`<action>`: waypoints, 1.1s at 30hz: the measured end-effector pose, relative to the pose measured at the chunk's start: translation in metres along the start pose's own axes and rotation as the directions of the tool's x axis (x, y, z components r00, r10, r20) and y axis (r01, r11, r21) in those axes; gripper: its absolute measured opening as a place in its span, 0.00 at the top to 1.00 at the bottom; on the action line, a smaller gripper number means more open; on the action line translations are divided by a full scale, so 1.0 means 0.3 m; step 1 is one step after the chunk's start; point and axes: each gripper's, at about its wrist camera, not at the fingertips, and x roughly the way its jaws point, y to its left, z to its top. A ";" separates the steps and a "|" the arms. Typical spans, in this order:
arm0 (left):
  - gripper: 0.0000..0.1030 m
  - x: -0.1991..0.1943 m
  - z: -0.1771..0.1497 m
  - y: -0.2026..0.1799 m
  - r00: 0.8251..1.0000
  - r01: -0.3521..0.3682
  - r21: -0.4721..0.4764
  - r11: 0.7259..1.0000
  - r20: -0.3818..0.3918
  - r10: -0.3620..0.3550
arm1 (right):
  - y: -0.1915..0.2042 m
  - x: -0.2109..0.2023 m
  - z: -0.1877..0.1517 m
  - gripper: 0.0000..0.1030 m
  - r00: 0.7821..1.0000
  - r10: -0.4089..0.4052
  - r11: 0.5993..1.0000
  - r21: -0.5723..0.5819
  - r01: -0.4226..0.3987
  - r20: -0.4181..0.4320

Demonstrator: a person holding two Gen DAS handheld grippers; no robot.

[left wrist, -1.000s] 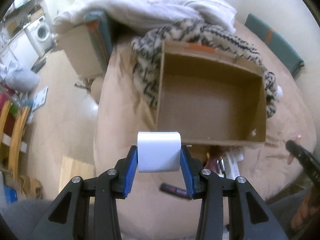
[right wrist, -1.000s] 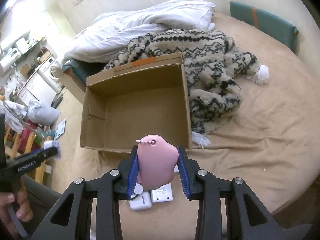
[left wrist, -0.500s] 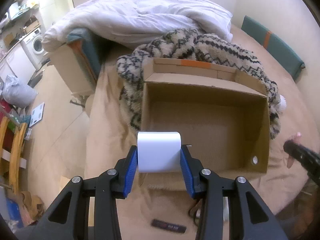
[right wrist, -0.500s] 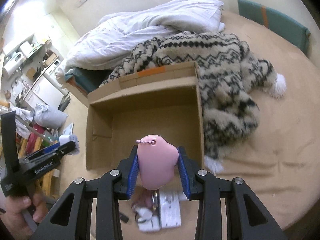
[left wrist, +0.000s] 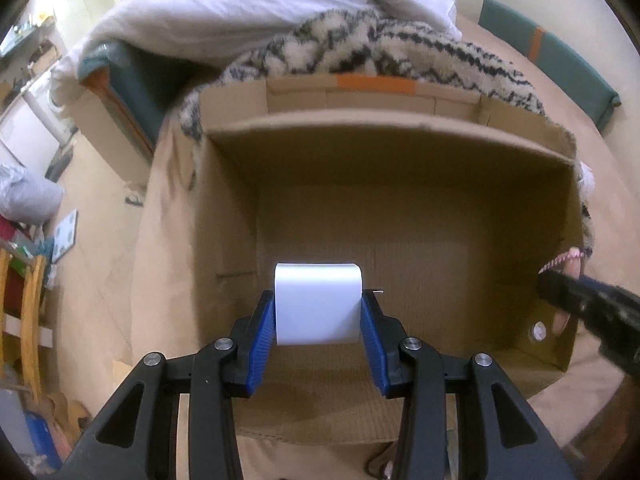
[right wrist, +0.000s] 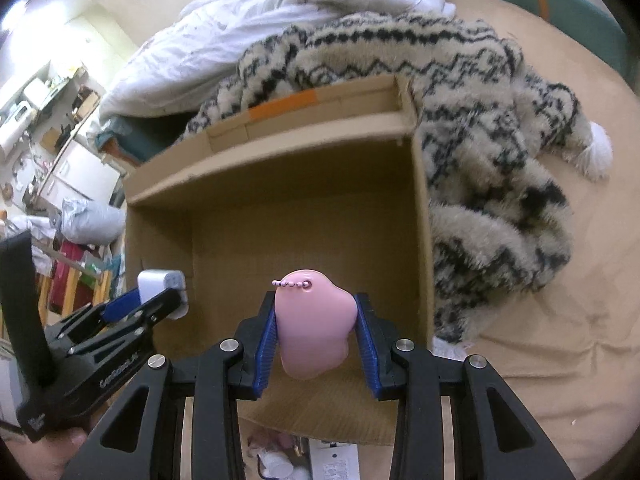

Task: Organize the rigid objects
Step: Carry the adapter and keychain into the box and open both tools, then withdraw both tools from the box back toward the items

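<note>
The box point(left wrist: 400, 240) is bare inside, so nothing has been put away yet. A white block point(left wrist: 318, 304) is clamped in the left gripper point(left wrist: 318, 320) over the box, and a pink charm point(right wrist: 314, 324) in the right gripper point(right wrist: 314, 328). More bits are seen just outside the box.

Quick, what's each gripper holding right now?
Left gripper: closed on a white block.
Right gripper: closed on a pink charm with a bead chain.

A white block point(left wrist: 318, 303) and a pink charm point(right wrist: 314, 322) (with a tiny bead chain) hang over the open brown box point(left wrist: 400, 208).
</note>
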 end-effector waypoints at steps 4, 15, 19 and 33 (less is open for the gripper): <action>0.63 0.039 -0.015 -0.009 1.000 -0.024 0.025 0.999 -0.017 0.024 | 0.003 0.059 -0.020 0.63 0.998 -0.034 0.999 -0.039 0.032 -0.046; 0.63 0.120 -0.032 -0.037 0.995 -0.068 0.075 0.995 -0.065 0.073 | 0.038 0.119 -0.019 0.63 0.992 -0.107 0.988 -0.114 0.099 -0.065; 0.63 0.133 -0.032 -0.034 0.993 -0.084 0.074 0.994 -0.071 0.090 | 0.032 0.114 -0.019 0.63 0.993 -0.102 0.990 -0.108 0.095 -0.058; 0.63 0.133 -0.040 -0.047 0.992 -0.105 0.083 0.991 -0.066 0.110 | 0.049 0.095 -0.001 0.44 0.998 -0.052 0.996 -0.079 0.049 -0.026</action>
